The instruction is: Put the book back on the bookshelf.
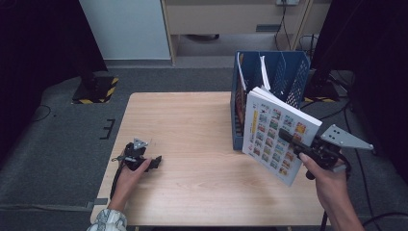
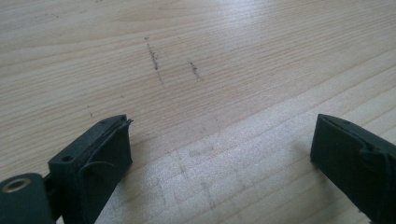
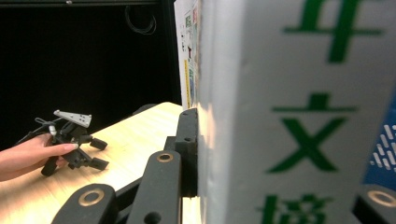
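One thick white book [image 1: 275, 134], clamped across its spine end by the right gripper [image 1: 294, 139], held tilted in the air above the right part of the wooden table [image 1: 192, 144], its far upper corner just in front of the blue file rack [image 1: 288, 72]. Front cover printed with rows of small coloured pictures and a yellow strip down one edge; large green characters on the white spine [image 3: 308, 116] in the right gripper view, one black jaw flat against the cover side, the other at the bottom right corner of that view, pads pressed on the book.

One blue mesh file rack standing upright at the table's far right edge, divided into compartments; inside, one white sheet or thin booklet [image 1: 264, 72] leaning in a middle compartment, and something reddish low at the left side, too dark to make out.

Two grippers, one per hand. Left gripper [image 1: 155, 162] lying low on the table near its left front corner, hand [image 1: 129, 175] wrapped around it, jaws spread wide apart with nothing but bare wood between them in the left gripper view. Same gripper [image 3: 95, 154] seen far off in the right gripper view, resting on the tabletop, well apart from the book.
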A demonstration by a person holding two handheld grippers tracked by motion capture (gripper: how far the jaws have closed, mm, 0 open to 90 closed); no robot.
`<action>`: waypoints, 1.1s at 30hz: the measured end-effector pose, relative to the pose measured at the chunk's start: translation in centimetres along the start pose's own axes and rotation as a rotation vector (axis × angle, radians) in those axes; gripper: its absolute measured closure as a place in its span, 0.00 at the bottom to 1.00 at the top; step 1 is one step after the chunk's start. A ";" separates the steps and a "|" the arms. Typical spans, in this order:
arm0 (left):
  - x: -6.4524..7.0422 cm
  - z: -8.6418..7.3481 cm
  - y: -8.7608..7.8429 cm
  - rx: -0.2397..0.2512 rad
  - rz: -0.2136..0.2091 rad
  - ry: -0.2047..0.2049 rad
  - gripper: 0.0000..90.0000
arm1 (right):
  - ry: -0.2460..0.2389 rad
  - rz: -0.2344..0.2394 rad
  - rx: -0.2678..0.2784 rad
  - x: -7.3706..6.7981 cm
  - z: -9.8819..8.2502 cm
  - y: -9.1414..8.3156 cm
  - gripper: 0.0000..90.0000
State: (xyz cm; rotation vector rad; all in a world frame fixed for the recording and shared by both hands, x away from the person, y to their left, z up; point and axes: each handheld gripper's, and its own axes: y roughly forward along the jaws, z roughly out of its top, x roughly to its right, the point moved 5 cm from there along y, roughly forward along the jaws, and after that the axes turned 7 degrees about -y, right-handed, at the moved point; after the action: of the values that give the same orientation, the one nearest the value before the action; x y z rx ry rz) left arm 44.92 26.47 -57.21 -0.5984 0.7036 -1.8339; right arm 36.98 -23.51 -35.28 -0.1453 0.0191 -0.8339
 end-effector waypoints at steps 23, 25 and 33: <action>0.0 0.0 0.0 0.000 0.002 -0.002 0.05 | 0.018 -0.081 0.012 2.2 1.2 -2.2 0.82; 0.0 0.0 0.0 0.000 0.002 -0.002 0.05 | 0.021 -0.087 0.012 2.3 1.2 -2.2 0.82; 0.0 0.0 0.0 0.000 0.002 -0.003 0.05 | 0.027 -0.124 0.006 3.2 1.3 -2.2 0.82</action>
State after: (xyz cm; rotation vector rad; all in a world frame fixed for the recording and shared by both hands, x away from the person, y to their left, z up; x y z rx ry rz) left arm 44.91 26.46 -57.21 -0.5996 0.7020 -1.8307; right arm 37.60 -27.20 -33.57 -0.1305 0.0338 -0.9599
